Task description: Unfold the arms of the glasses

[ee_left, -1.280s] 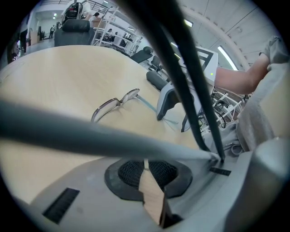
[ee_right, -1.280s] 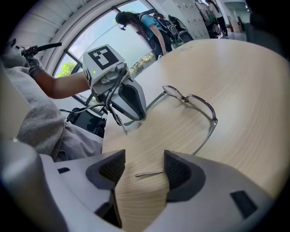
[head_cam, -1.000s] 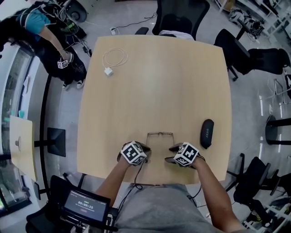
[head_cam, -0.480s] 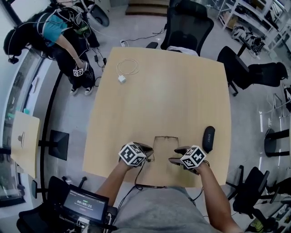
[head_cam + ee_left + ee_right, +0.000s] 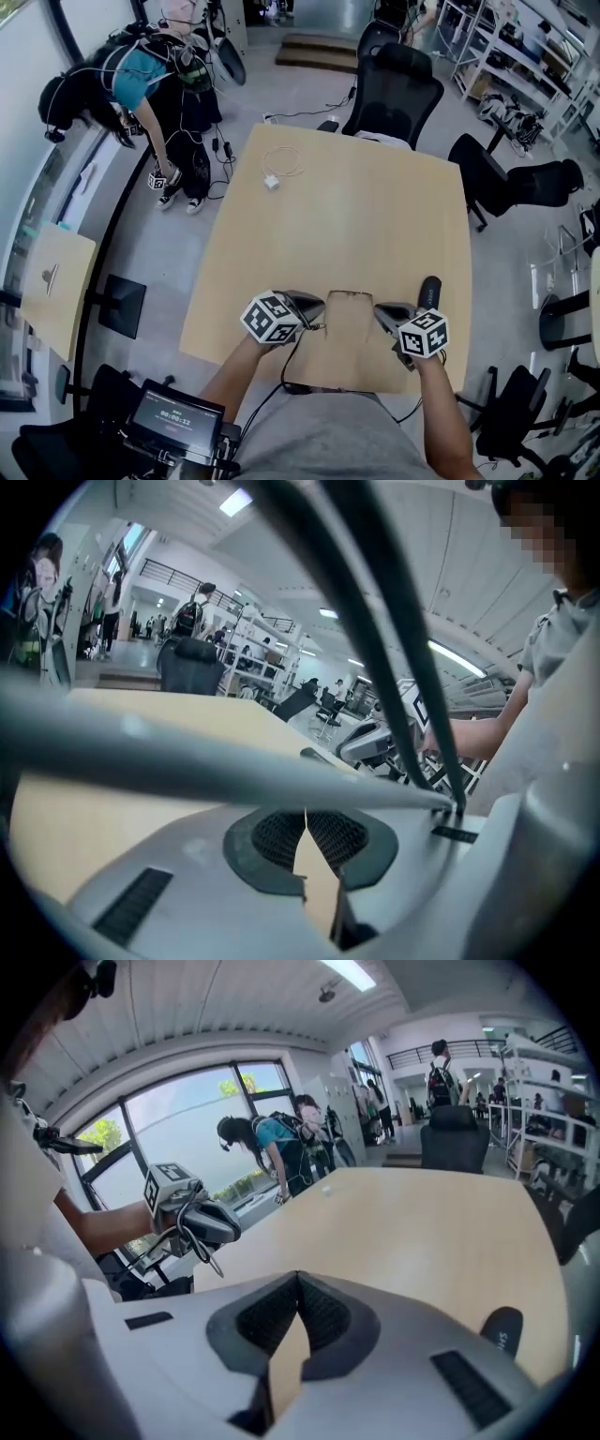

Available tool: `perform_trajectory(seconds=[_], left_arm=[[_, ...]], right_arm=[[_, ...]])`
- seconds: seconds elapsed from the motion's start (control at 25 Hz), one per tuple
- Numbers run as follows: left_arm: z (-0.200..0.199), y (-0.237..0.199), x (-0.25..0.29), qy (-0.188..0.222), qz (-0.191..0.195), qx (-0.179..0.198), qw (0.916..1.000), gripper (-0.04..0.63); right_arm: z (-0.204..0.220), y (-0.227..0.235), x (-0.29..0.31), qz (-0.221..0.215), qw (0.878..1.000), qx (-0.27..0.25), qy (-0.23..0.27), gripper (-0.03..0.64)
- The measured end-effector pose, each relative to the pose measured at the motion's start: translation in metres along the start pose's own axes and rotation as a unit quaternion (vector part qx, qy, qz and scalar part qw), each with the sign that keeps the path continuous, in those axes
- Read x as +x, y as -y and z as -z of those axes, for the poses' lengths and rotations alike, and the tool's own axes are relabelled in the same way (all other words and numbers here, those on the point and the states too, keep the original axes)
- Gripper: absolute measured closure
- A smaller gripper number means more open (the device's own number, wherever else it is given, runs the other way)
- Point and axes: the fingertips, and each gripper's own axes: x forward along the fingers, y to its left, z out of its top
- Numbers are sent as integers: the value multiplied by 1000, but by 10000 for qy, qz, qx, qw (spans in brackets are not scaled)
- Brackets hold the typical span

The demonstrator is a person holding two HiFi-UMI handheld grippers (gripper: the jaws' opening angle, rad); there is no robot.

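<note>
Thin-framed glasses, a faint outline near the worktop's 6 o'clock edge, show between the left gripper, fingers pressed together, and the right gripper, fingers just closed on nothing visible, with open surface toward 12 o'clock and the arms too fine to trace.

- Glasses: frame too thin and faint to tell how the arms lie.
- Black case: near end hidden behind the right hand-held gripper.

Black case and white charger cable on table
</note>
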Motion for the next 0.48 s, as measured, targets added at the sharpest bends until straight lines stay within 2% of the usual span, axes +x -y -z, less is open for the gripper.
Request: perform_trajectory(seconds=[0.12, 0.24, 0.36, 0.48], left_arm=[[-34, 4, -17, 472, -137, 279, 9984, 588], [-67, 13, -40, 1032, -263, 524, 9929, 588], [-91, 16, -70, 1544, -467, 778, 9838, 588], [-112, 50, -116, 2017, -733, 1055, 9710, 588]], right_arm=[[-37, -5, -21, 187, 9977, -244, 599, 609], [-73, -14, -44, 452, 9905, -594, 1156, 609], [-103, -26, -64, 673, 9795, -900, 1672, 609], [-120, -61, -110, 925, 9662, -1162, 2107, 609]])
